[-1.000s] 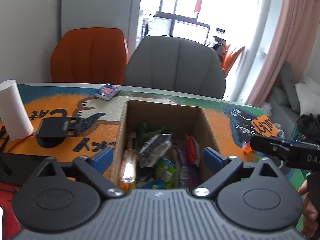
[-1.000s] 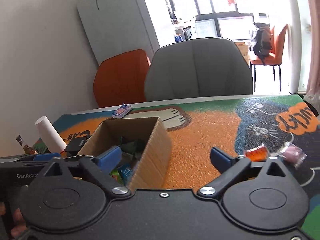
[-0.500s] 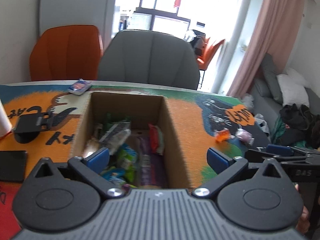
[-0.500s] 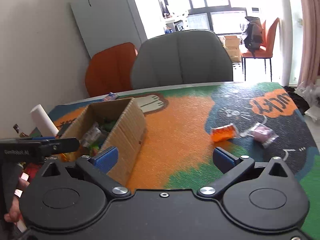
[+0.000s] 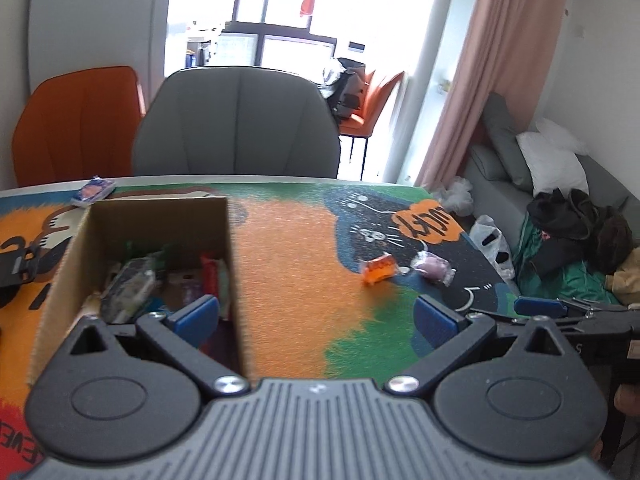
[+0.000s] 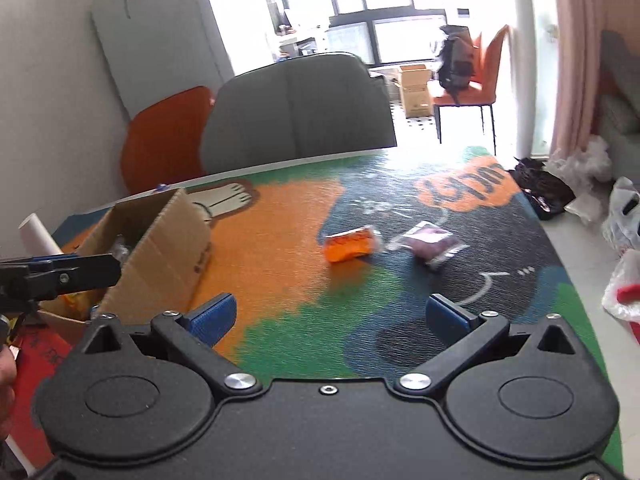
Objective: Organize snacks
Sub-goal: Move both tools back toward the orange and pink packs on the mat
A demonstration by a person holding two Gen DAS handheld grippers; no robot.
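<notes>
Two loose snacks, orange pack (image 6: 349, 244) & purple pack (image 6: 428, 239), ahead of R gripper (image 6: 332, 314), both grippers' jaws spread, empty

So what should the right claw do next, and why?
Probably ease forward toward the orange snack packet. The right claw is open and empty, that packet lies loose on the mat just ahead, outside the cardboard box.

Bright window (image 5: 280, 20) backlight, fisheye warping, slight blur.

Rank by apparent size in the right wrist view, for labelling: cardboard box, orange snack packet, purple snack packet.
1. cardboard box, clearly largest.
2-3. orange snack packet and purple snack packet look about alike; no ranking.
</notes>
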